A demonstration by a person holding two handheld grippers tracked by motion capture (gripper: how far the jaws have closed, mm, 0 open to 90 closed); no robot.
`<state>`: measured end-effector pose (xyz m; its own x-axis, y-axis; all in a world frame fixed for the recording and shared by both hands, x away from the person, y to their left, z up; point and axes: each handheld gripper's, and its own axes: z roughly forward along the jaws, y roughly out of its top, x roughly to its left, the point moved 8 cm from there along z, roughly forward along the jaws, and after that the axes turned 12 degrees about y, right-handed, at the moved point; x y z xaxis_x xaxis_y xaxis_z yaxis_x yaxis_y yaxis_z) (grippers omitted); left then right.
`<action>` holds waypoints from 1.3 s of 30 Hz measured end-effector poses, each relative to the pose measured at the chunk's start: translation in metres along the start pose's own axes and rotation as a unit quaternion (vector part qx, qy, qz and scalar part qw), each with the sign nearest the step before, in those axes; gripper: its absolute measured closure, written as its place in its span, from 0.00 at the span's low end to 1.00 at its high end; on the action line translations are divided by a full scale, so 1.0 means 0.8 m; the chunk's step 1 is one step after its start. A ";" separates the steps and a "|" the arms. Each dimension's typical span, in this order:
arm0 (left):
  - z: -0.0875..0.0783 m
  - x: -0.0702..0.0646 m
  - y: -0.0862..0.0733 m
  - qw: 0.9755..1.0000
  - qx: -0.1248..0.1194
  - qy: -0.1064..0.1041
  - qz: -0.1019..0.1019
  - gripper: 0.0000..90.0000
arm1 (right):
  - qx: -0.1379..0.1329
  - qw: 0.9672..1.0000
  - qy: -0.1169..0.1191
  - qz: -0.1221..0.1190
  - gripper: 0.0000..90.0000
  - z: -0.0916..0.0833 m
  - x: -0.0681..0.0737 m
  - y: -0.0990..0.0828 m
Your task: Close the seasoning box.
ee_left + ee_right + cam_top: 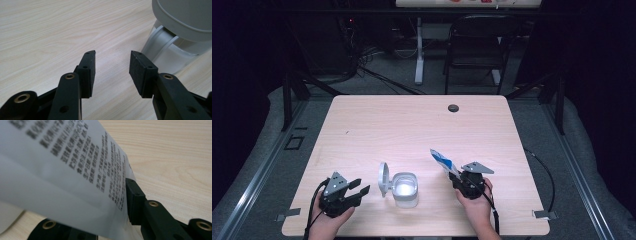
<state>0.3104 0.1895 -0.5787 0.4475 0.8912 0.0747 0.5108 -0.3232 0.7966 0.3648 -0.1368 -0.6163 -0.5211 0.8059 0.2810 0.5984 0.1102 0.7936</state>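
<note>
jaws first, high view: left gripper (357, 190) sits w/ its jaws apart, nothing between them, pointing toward the white container (405, 189) just off its tips. that container's hinged lid (384, 178) stands flipped up on the side nearest those jaws, mouth open to the ceiling. right gripper (460, 176) is on the far side of the container, jaws clamped on a blue-and-white sachet (442, 161) that sticks up and leans toward the container, above the table (412, 125).

left gripper view: pads (88, 72) plainly spread, bare wood between. grey lid (185, 17) and its hinge loom just ahead and off to one side of the far jaw, not touching. looks to me like this hand's job is to steady the container, so it'd do well to come in around the body, below the hinge, not onto the lid itself, since the lid would likely swing.

right gripper view: sachet (62, 170) lies across the jaws, printed back facing the cam, one pad (133, 200) pressed against its edge; other jaw hidden behind the film. grip looks low on the packet, so the top flops some.

my read on doing this step well: bring the sachet's upper end over the container mouth, keep it tilted so contents run to the tip, move slow bc thin film bends. can't tell if the top is torn open yet. risk: packet brushing the upright lid or nudging the light container if it's unheld.
</note>
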 end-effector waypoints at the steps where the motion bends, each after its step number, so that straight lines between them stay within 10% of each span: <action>1: 0.000 0.000 0.000 1.000 0.000 0.000 0.000 0.63 | 0.002 1.000 -0.002 0.001 0.82 0.000 -0.001 -0.001; 24: -0.002 0.001 0.001 1.000 -0.002 0.002 0.000 0.63 | -0.012 0.999 0.000 0.035 0.70 -0.011 -0.009 -0.004; 39: -0.002 0.000 0.003 1.000 -0.006 0.002 -0.002 0.63 | -0.030 0.999 0.007 0.012 0.63 -0.025 -0.002 0.001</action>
<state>0.3102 0.1895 -0.5756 0.4434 0.8933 0.0739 0.5040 -0.3166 0.8036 0.3540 -0.1498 -0.6056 -0.5161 0.7994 0.3077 0.5733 0.0555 0.8174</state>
